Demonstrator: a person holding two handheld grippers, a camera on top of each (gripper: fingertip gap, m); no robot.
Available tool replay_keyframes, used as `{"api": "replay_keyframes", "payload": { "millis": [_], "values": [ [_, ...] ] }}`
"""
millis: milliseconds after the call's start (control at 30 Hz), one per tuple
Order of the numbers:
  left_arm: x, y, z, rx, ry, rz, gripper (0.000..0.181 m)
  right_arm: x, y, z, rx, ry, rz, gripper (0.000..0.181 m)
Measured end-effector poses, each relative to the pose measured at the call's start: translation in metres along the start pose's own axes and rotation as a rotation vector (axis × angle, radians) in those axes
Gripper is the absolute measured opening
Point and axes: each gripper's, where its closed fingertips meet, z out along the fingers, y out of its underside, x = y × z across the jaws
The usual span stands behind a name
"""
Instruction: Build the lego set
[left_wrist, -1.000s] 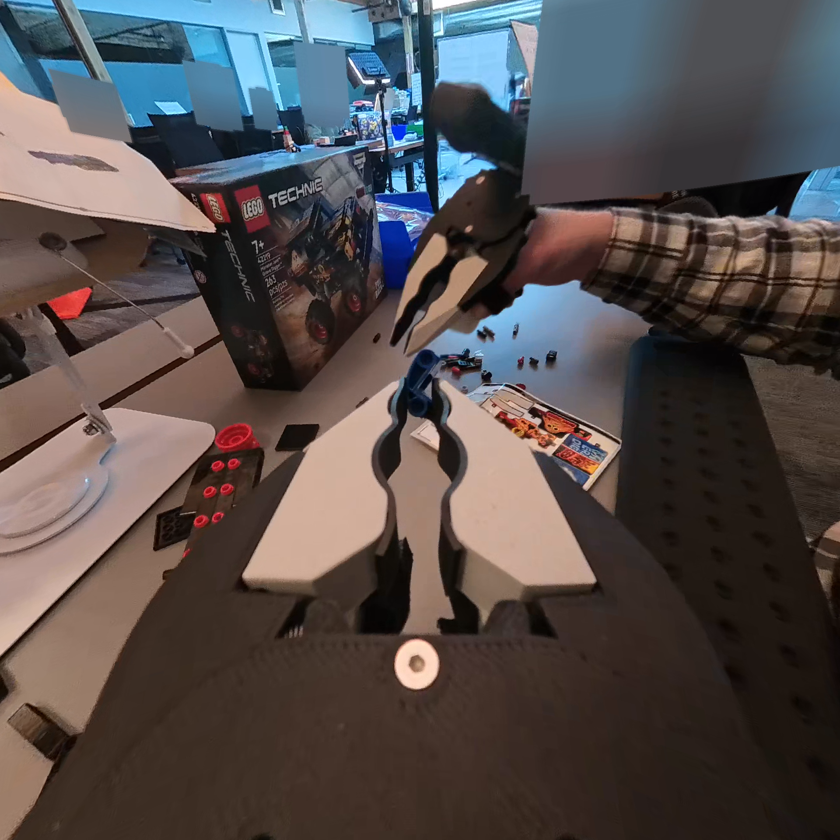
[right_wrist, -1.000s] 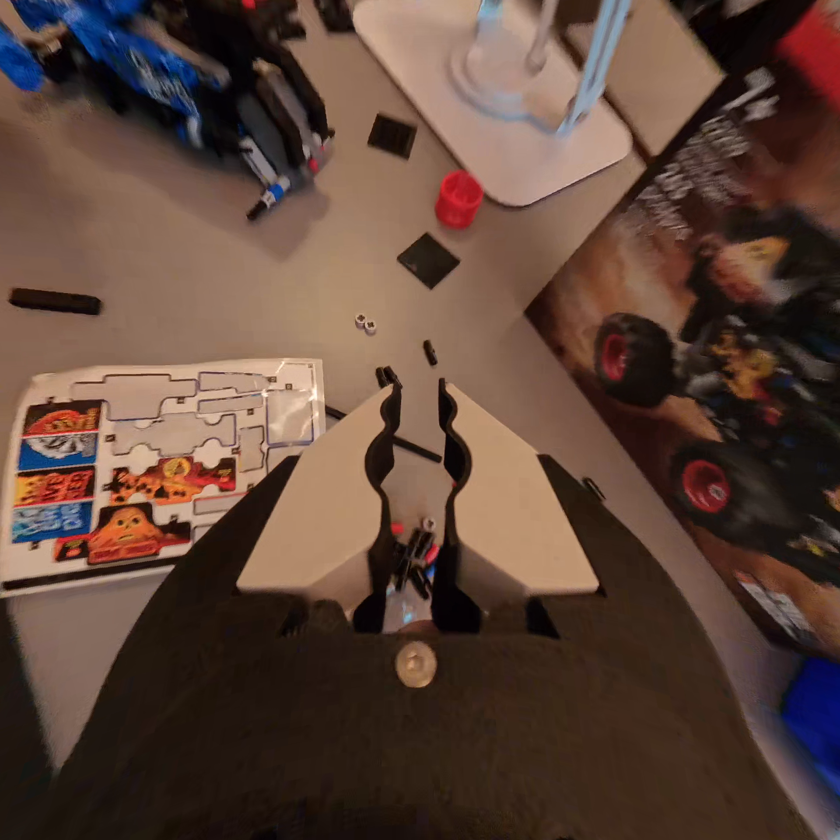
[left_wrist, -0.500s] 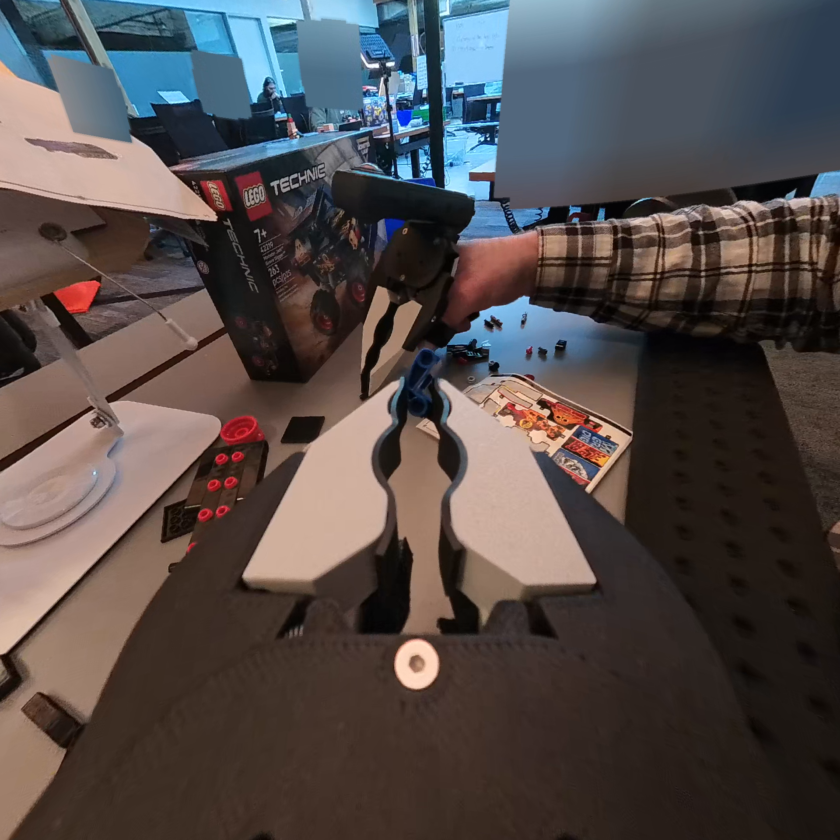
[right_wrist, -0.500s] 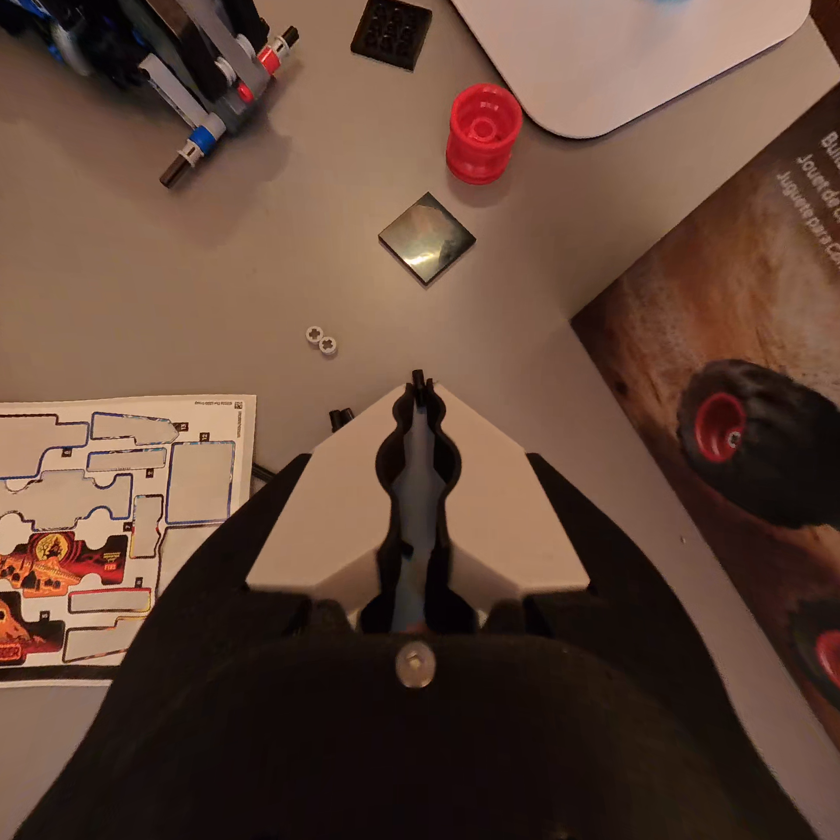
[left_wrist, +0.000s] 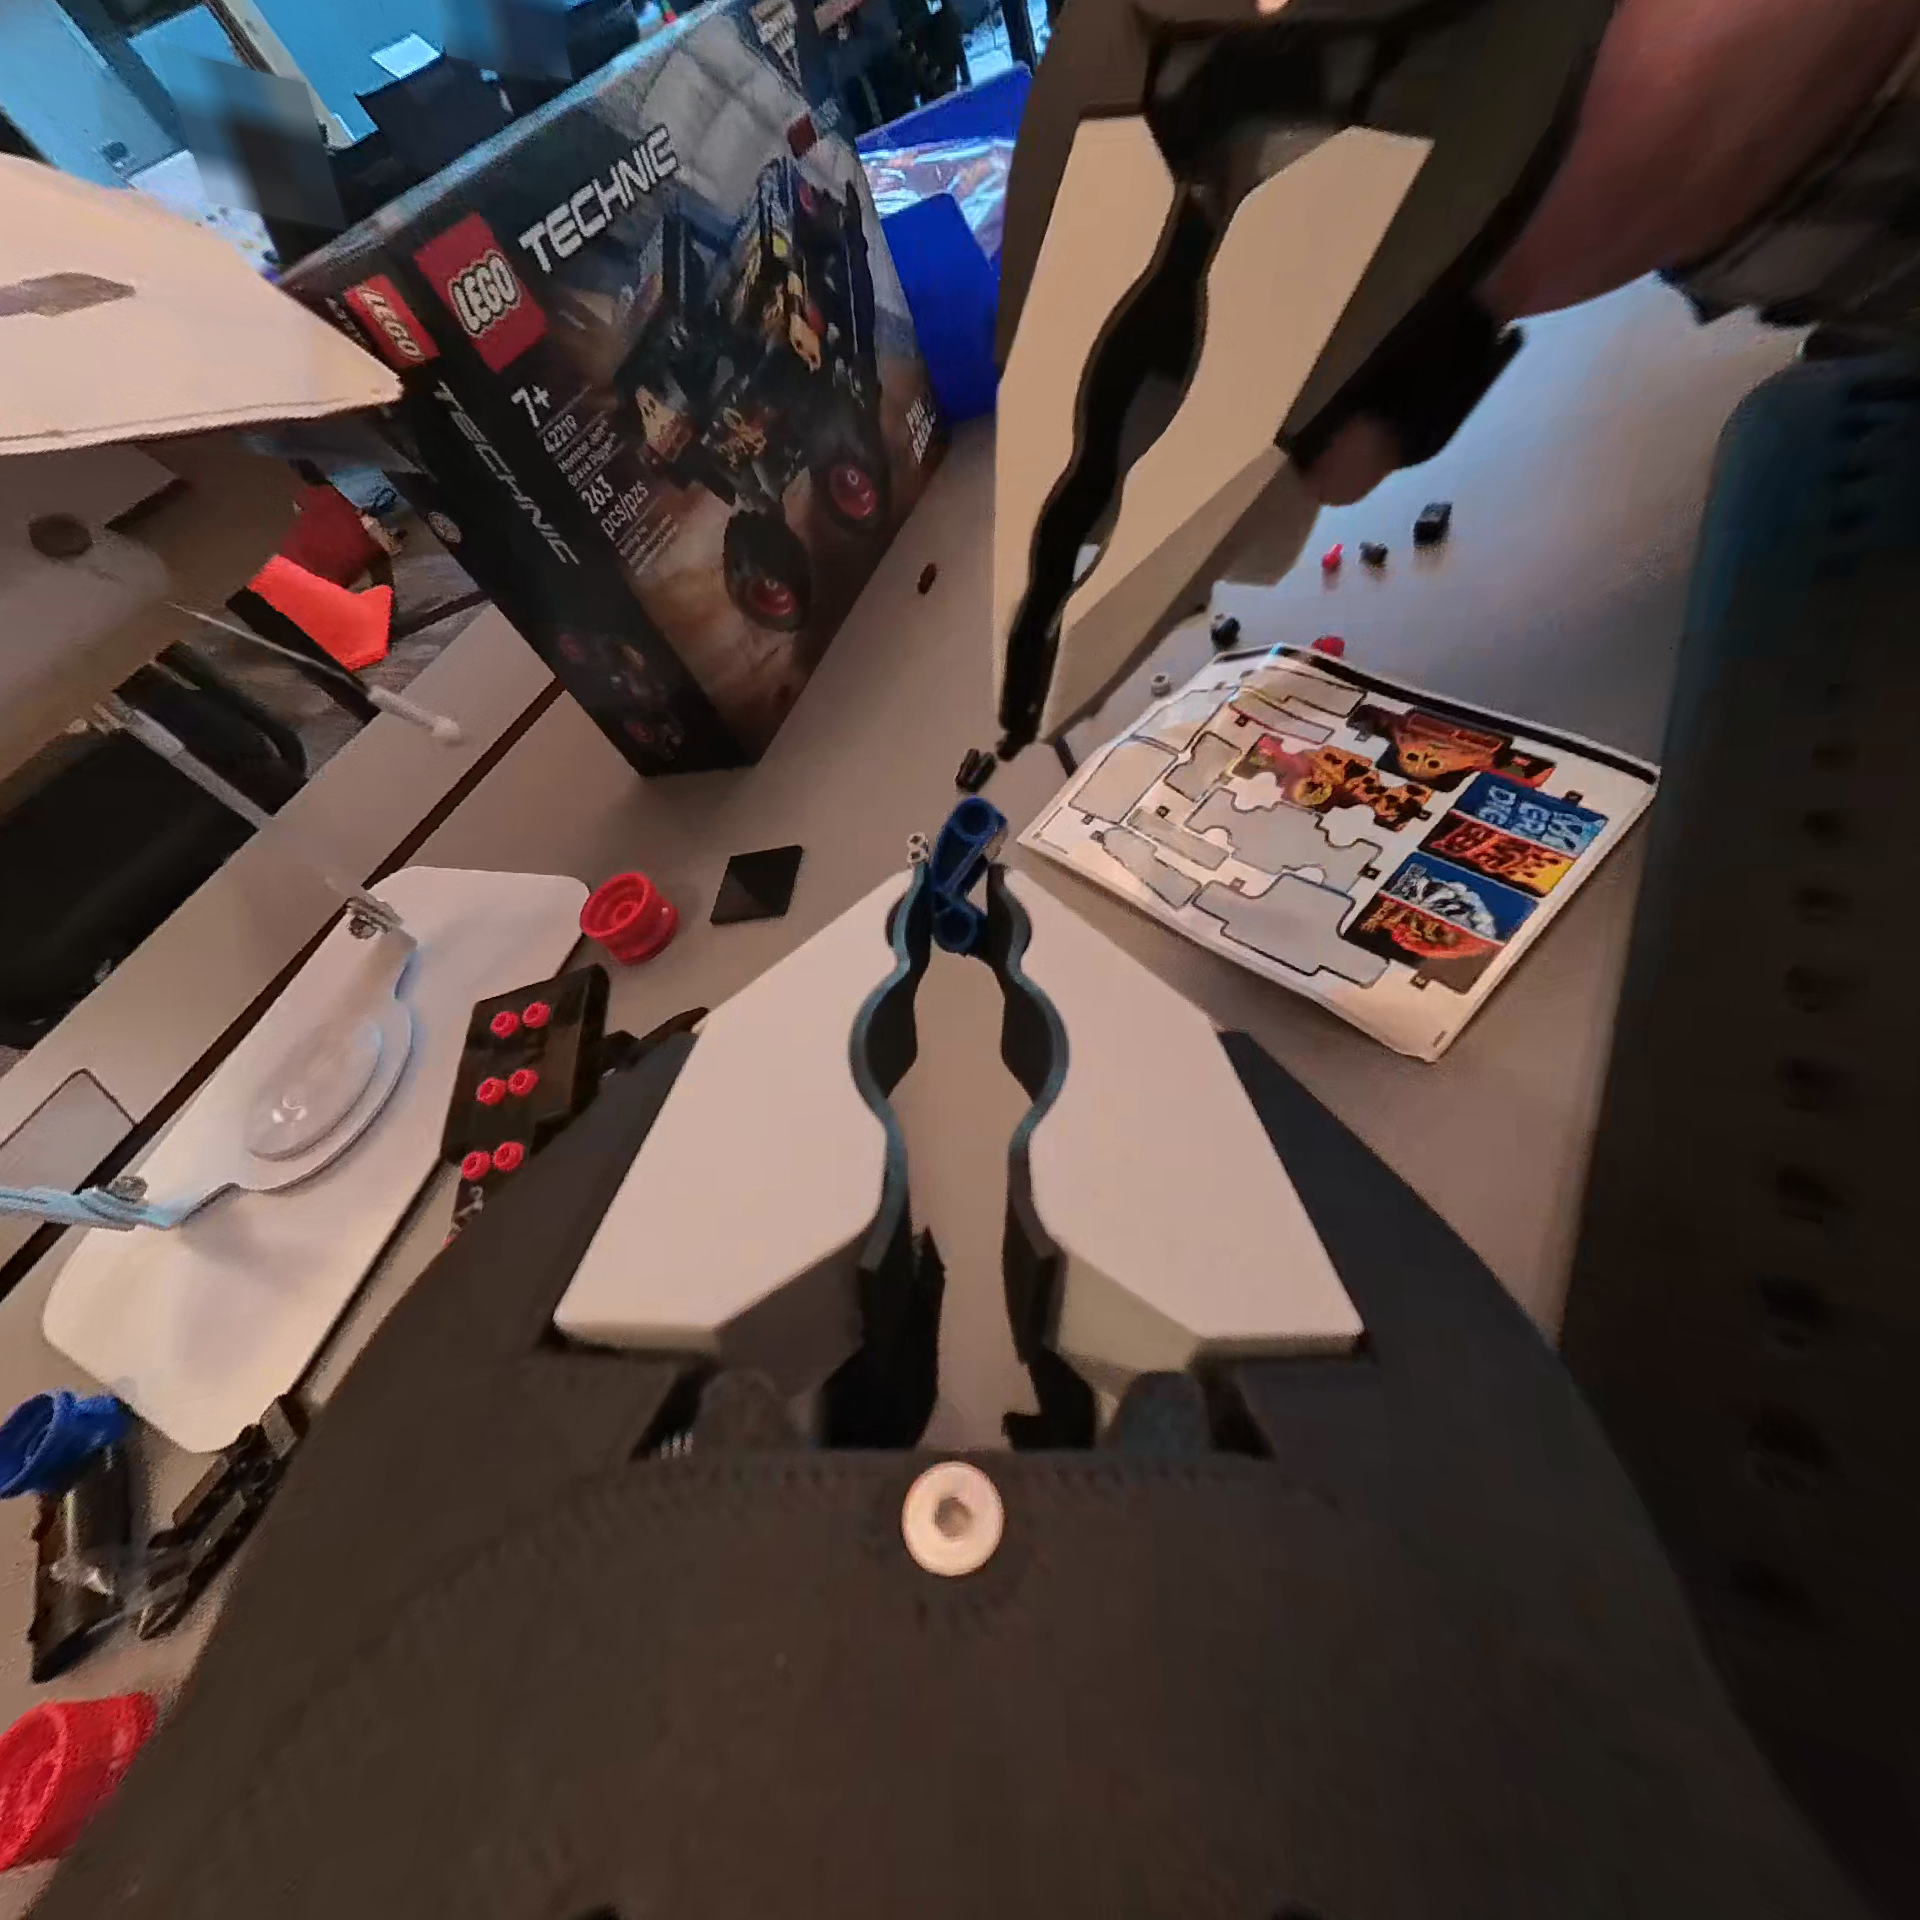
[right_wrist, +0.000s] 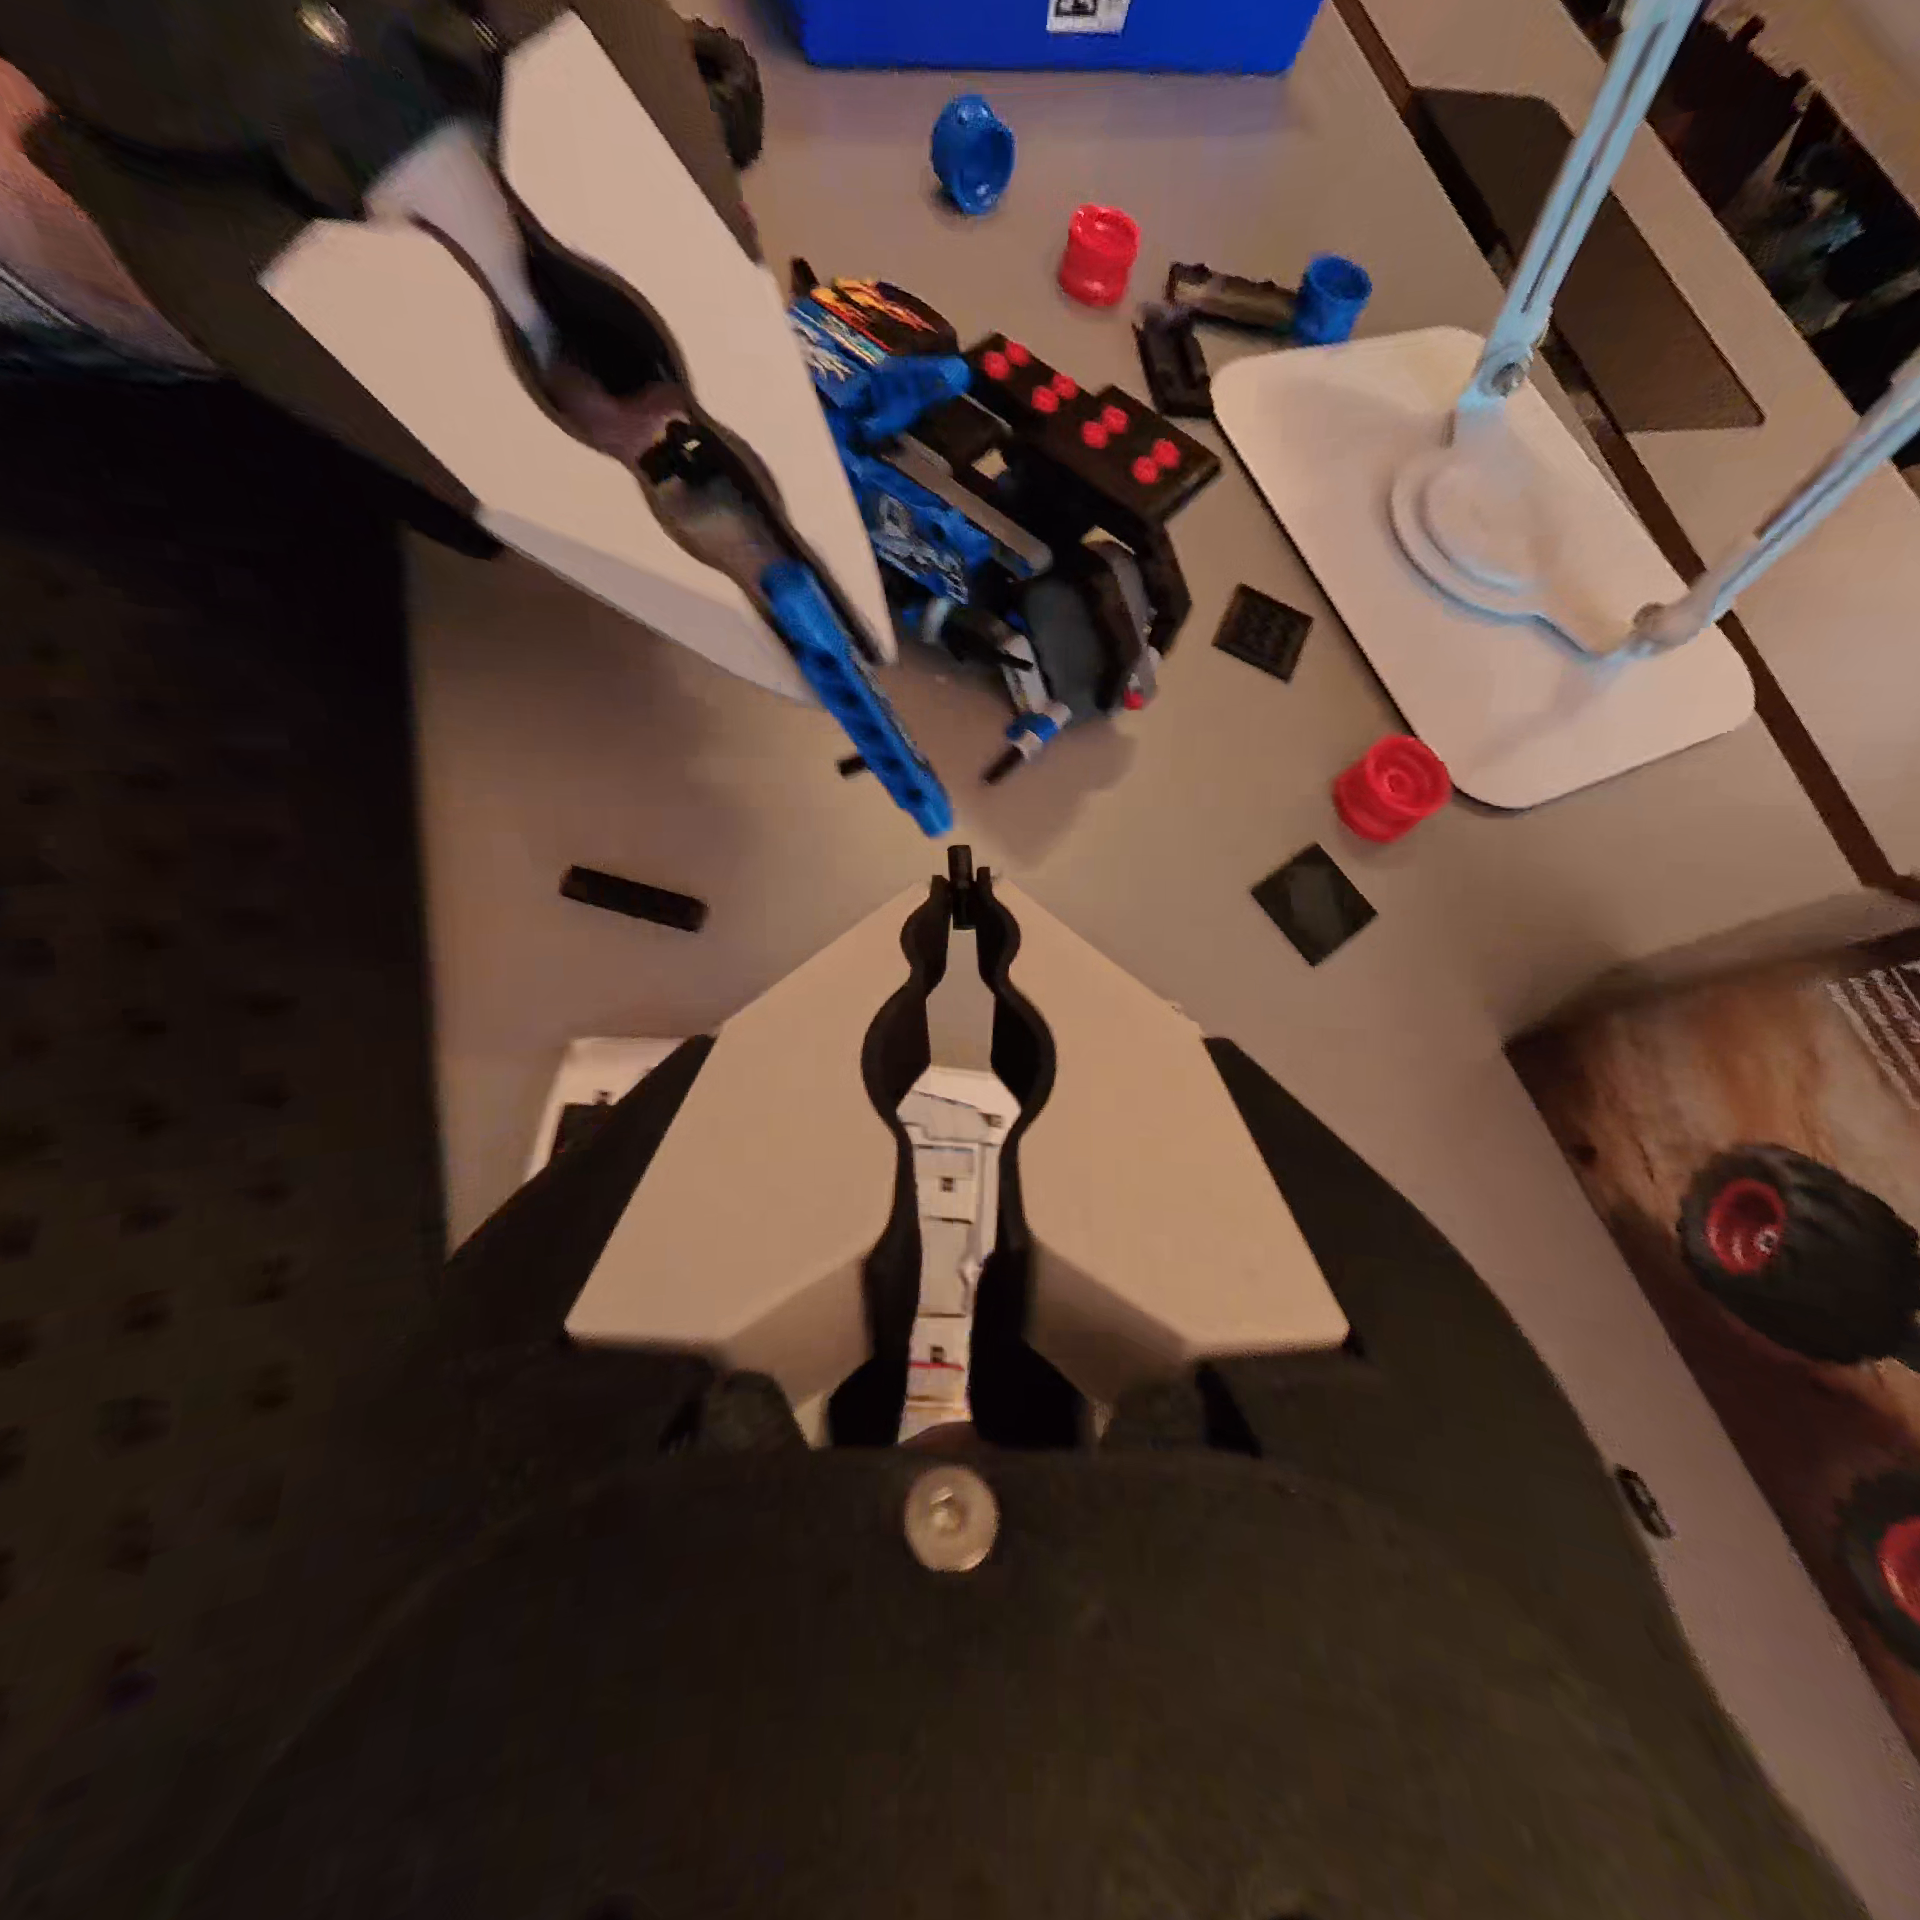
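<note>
The right tool (right_wrist: 961, 894), open a second ago, now clamps a black pin (right_wrist: 961, 881); the left tool (left_wrist: 956, 883) still clamps the blue beam (left_wrist: 961, 868) just ahead.

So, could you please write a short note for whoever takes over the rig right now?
Left gripper: shut on the blue beam, held above the table.
Right gripper: shut on a small black pin, its tip just short of the beam's end.
Part-built blue and black model lies beyond, red wheel hub beside the white stand base.
Done: both parts picked.
Left: join pin to beam, probably.
</note>
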Motion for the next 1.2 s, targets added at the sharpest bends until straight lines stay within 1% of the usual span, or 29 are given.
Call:
{"api": "replay_keyframes", "payload": {
  "millis": [67,233,400,567,767,1033,1200],
  "values": [
    [0.002,0.002,0.003,-0.016,-0.003,0.016,0.008,-0.010,-0.002,0.003,0.000,0.023,-0.009,0.003],
    [0.004,0.007,0.008,-0.049,-0.010,0.023,0.008,-0.019,0.000,0.016,-0.014,0.100,-0.042,0.003],
    [0.006,0.013,0.012,-0.091,-0.011,0.029,0.008,-0.017,-0.001,0.017,-0.013,0.154,-0.049,0.003],
    [0.008,0.018,0.017,-0.135,-0.026,0.080,0.008,-0.014,0.004,0.019,-0.056,0.191,-0.068,0.003],
    [0.010,0.024,0.021,-0.184,-0.045,0.101,0.008,-0.015,0.008,0.023,-0.111,0.240,-0.122,0.002],
    [0.007,0.025,0.020,-0.185,-0.072,0.113,0.008,-0.014,0.007,0.026,-0.160,0.364,-0.235,0.002],
    [0.005,0.022,0.019,-0.171,-0.097,0.130,0.008,-0.014,0.004,0.026,-0.158,0.415,-0.281,0.002]
  ]
}}
